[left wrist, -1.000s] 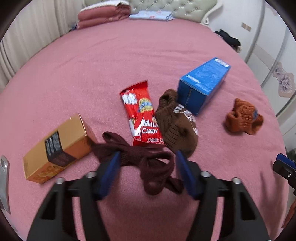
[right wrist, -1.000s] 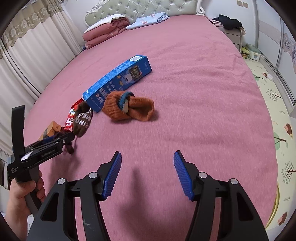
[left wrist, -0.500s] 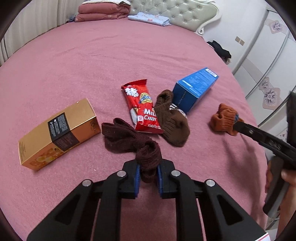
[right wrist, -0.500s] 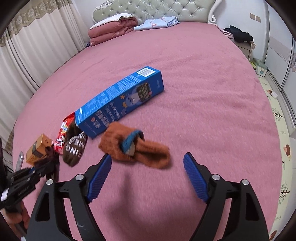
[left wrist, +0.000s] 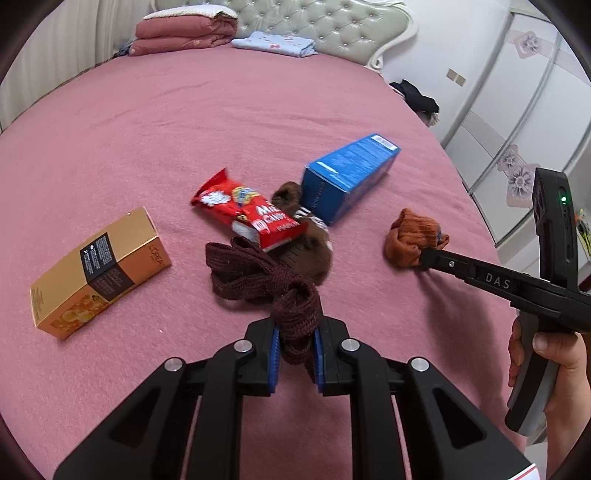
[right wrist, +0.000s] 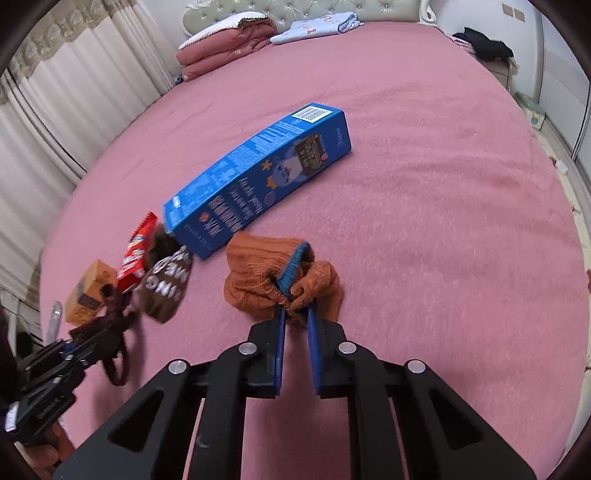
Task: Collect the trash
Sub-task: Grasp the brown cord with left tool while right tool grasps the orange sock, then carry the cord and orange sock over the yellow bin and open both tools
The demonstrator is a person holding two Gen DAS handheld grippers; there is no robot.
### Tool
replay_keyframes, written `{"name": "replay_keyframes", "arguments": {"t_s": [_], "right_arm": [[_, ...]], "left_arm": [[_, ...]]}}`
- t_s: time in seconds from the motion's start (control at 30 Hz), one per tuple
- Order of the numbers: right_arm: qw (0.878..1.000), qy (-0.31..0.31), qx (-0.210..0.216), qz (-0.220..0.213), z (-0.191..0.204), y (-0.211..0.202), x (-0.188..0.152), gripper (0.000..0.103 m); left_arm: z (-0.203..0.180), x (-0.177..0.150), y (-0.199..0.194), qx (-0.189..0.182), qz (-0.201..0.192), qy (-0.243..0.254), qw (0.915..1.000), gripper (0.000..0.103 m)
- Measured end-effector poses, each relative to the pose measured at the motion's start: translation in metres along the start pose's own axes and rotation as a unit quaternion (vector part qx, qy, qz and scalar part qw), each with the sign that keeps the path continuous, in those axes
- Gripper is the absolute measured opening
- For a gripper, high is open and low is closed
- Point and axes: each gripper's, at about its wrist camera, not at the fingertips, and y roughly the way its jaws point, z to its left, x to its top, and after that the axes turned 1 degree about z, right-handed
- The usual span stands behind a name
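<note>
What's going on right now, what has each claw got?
Left gripper shut on dark brown sock. Right gripper just closed on orange sock. Candy wrapper, boxes untouched.

pink bed (left wrist: 155, 122): gold box (left wrist: 99, 273) left, red candy wrapper (left wrist: 255, 212) and blue box (left wrist: 351, 173) centre, brown socks (left wrist: 310, 251) near, orange sock (left wrist: 413, 240) right; folded quilt (left wrist: 184, 31), blue cloth (left wrist: 275, 42) far.
</note>
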Motion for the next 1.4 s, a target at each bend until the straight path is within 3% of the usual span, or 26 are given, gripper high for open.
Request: {"name": "replay_keyframes", "arguments": {"t_s": [0.37,0.57,0.77,1.07,1.4], "right_arm": [[1.0,0.0,0.019,-0.01,0.008,-0.06,-0.069,0.011],[0.999,0.016,0.008,-0.029,-0.008,-0.1,-0.104,0.011],[0.998,0.045,-0.011,-0.044,-0.041,-0.137,-0.143,0.011],[0.99,0.112,-0.035,-0.074,-0.108,-0.187,-0.193,0.011],[0.974,0.186,-0.085,-0.102,-0.182,-0.238,-0.245,0.011]], "left_arm": [[-0.046,-0.031,-0.029,-0.036,0.005,0.047,0.9982,0.014],[-0.081,-0.059,-0.039,-0.096,0.025,0.072,0.9925,0.014],[-0.126,-0.083,-0.038,-0.129,0.045,0.11,0.9846,0.014],[-0.216,-0.106,-0.029,-0.189,0.071,0.175,0.9636,0.014],[-0.323,-0.14,-0.006,-0.233,0.11,0.271,0.9274,0.014]]}}
